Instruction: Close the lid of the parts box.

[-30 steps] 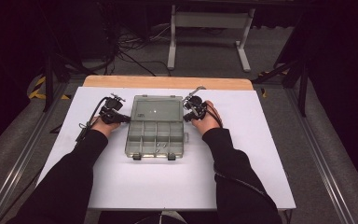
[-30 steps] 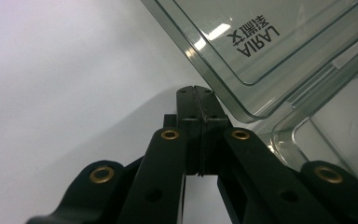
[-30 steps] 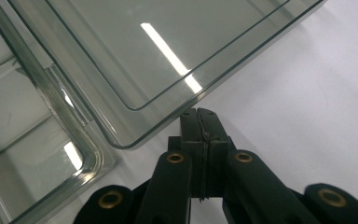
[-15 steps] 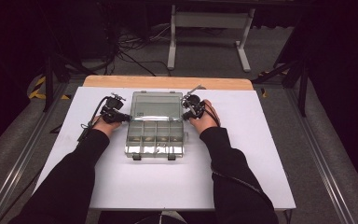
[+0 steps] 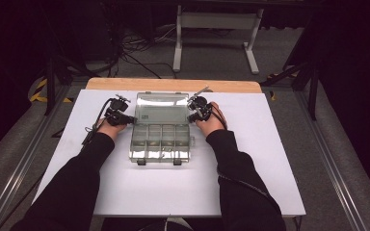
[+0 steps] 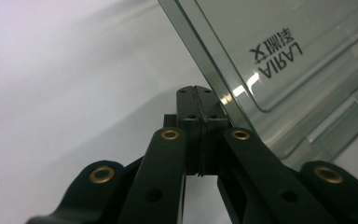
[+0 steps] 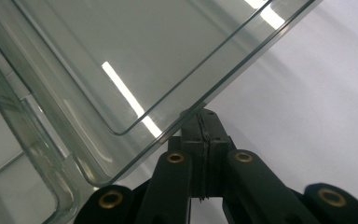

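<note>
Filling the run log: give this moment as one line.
left gripper: shut, at lid's side edge | right gripper: shut, at opposite edge | clear box lid: raised open | white table

A clear, greyish plastic organiser box (image 5: 161, 139) with a hinged lid (image 5: 161, 111) lies open in the middle of the white desk (image 5: 125, 187), its two dark latches facing the person. The tray half lies flat and is split by thin walls into a row of small compartments, with small items in the nearer ones too small to tell. The transparent lid (image 6: 279, 60) is raised at the far side, tilted, and bears dark printed lettering (image 6: 275, 58).
</note>
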`<state>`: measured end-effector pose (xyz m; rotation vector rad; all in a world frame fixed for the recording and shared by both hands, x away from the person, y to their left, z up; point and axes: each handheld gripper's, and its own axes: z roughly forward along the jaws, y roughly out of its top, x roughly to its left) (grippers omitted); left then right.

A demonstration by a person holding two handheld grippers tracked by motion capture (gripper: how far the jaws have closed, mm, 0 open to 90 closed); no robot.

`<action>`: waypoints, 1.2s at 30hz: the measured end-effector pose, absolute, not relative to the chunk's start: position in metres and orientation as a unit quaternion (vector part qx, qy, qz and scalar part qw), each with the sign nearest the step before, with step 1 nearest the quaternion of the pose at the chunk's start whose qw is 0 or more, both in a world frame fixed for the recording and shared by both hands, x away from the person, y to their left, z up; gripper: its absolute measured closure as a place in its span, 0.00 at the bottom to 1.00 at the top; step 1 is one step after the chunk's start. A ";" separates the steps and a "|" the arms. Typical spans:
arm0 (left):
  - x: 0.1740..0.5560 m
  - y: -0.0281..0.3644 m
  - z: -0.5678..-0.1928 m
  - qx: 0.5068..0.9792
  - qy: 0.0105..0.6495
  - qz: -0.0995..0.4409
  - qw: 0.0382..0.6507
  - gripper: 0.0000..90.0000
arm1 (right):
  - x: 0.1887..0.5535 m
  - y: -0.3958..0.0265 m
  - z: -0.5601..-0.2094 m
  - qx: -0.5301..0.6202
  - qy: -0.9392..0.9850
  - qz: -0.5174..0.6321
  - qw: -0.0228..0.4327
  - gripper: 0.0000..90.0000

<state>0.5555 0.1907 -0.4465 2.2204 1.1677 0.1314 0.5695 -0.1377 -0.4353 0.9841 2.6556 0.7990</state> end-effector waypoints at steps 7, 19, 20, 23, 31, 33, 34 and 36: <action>0.560 0.189 -0.443 0.843 0.438 0.060 0.305 1.00 | 0.572 -0.139 -0.434 0.335 0.895 0.276 0.100 1.00; 0.557 0.189 -0.431 0.838 0.432 0.080 0.324 1.00 | 0.572 -0.140 -0.422 0.327 0.892 0.288 0.117 1.00; 0.557 0.190 -0.430 0.837 0.432 0.083 0.326 1.00 | 0.572 -0.140 -0.421 0.327 0.892 0.289 0.118 1.00; 0.557 0.191 -0.426 0.833 0.432 0.089 0.333 1.00 | 0.571 -0.140 -0.418 0.324 0.891 0.294 0.123 1.00; 0.555 0.191 -0.420 0.833 0.430 0.098 0.333 1.00 | 0.570 -0.140 -0.409 0.320 0.889 0.298 0.135 1.00; 0.554 0.191 -0.419 0.833 0.431 0.099 0.333 1.00 | 0.569 -0.139 -0.406 0.318 0.890 0.296 0.138 1.00; 0.554 0.191 -0.419 0.833 0.430 0.099 0.333 1.00 | 0.568 -0.139 -0.406 0.317 0.889 0.298 0.139 1.00; 0.554 0.192 -0.418 0.834 0.428 0.099 0.334 1.00 | 0.567 -0.139 -0.404 0.314 0.889 0.300 0.142 1.00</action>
